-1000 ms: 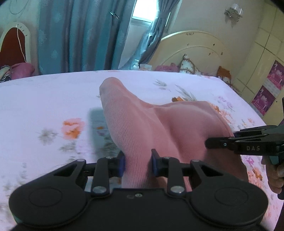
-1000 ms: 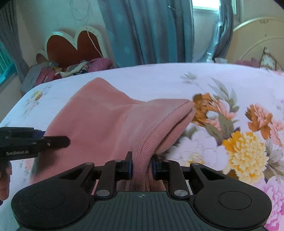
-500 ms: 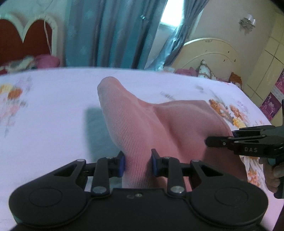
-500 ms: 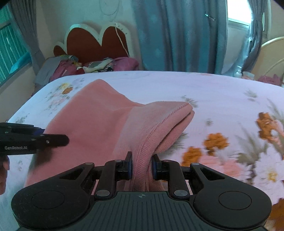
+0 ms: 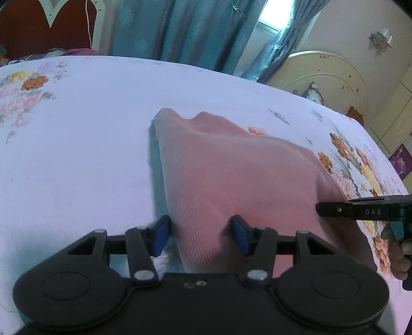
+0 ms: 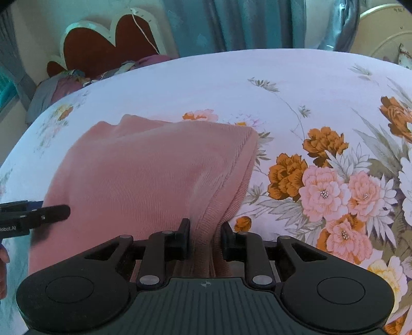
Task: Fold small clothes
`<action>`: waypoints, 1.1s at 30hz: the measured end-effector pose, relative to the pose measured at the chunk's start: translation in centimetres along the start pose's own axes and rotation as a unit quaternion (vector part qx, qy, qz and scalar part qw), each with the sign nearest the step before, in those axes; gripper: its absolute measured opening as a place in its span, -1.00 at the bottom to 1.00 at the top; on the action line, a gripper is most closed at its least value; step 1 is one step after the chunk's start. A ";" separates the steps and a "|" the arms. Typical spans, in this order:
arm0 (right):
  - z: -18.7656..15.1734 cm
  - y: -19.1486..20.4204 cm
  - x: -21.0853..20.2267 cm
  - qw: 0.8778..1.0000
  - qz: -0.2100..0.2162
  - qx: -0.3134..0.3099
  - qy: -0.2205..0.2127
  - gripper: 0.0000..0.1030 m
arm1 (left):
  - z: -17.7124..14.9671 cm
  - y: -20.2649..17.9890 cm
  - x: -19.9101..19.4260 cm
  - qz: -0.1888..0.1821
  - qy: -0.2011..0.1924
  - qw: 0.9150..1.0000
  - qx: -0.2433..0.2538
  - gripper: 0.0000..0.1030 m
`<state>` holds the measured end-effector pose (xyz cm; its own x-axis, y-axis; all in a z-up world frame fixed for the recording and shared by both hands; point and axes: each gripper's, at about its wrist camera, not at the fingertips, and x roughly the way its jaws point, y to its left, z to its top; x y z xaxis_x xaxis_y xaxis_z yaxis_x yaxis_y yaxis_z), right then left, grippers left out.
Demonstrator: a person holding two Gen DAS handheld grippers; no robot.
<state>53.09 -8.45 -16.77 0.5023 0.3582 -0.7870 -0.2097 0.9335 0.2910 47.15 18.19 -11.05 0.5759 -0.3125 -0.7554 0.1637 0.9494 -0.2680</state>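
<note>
Bedroom. Bed (image 5: pixel 90 134) with white floral sheet fills most of view. Teal curtains (image 5: pixel 185 28) along back wall, bright window (image 5: pixel 269 22) peeking through gap. Red heart-shaped headboard (image 6: pixel 103 43) with cream trim far left, clothes pile (image 6: pixel 77 80) beneath. Cream arched headboard (image 5: pixel 332 74) right, wall sconce (image 5: pixel 381 40) above, cream wardrobe doors (image 5: pixel 396 113) far right.

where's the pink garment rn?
Pink garment lies mid-bed on the floral sheet, its near edge between the opening left gripper and in the right gripper.
</note>
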 end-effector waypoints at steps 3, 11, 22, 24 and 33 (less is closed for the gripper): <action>-0.1 0.3 -0.7 1.000 -0.021 -0.009 -0.009 0.02 | -0.3 1.5 -0.9 0.018 -0.005 1.000 0.004 0.60; 2.9 0.4 -4.1 0.993 -0.028 -0.027 -0.111 -0.65 | 3.1 2.6 -4.6 -0.022 -0.098 0.995 0.007 -0.09; 5.0 0.3 3.8 0.994 -0.057 -0.071 -0.053 -0.73 | 4.2 0.3 3.1 -0.002 -0.058 0.995 0.081 -0.09; 4.7 0.6 3.8 0.993 -0.062 -0.083 -0.054 -0.73 | 4.0 0.4 3.1 -0.006 -0.061 0.995 0.083 -0.08; 2.9 3.3 -1.7 0.992 -0.012 -0.113 -0.057 -0.73 | 2.4 -1.9 -1.1 0.013 -0.043 0.995 0.092 -0.16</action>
<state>53.98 -5.90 -12.83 0.5979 0.3477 -0.7222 -0.3726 0.9183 0.1337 48.15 16.79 -8.27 0.6470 -0.2906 -0.7050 0.2871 0.9493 -0.1278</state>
